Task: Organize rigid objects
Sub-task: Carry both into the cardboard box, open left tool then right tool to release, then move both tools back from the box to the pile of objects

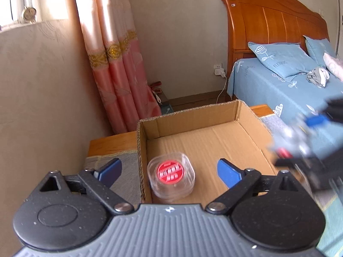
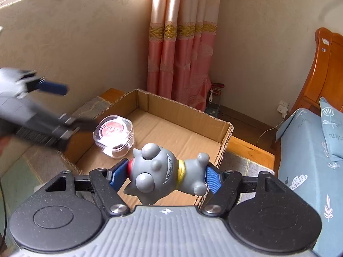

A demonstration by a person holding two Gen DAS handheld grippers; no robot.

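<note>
Box: shallow open corrugated cardboard box (image 1: pixel 214 141), rectangular, matte brown.
Case: clear rounded-square plastic case with red round label (image 1: pixel 171 176), flat on the box floor at its near left corner, label up.
Left gripper (image 1: pixel 171 171): released, blue pads wide apart astride the case.
Right gripper (image 2: pixel 165 176): clamped on a smooth grey rubbery horned figurine (image 2: pixel 163 175); long axis crosswise, head left, over the box's near edge.

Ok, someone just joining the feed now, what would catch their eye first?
Probably the grey cat figurine, lying sideways, clamped between the right gripper's blue pads above the near edge of the cardboard box. Next, the clear plastic case with a red round label, sitting inside the box's near left corner, with the left gripper open above it.
</note>
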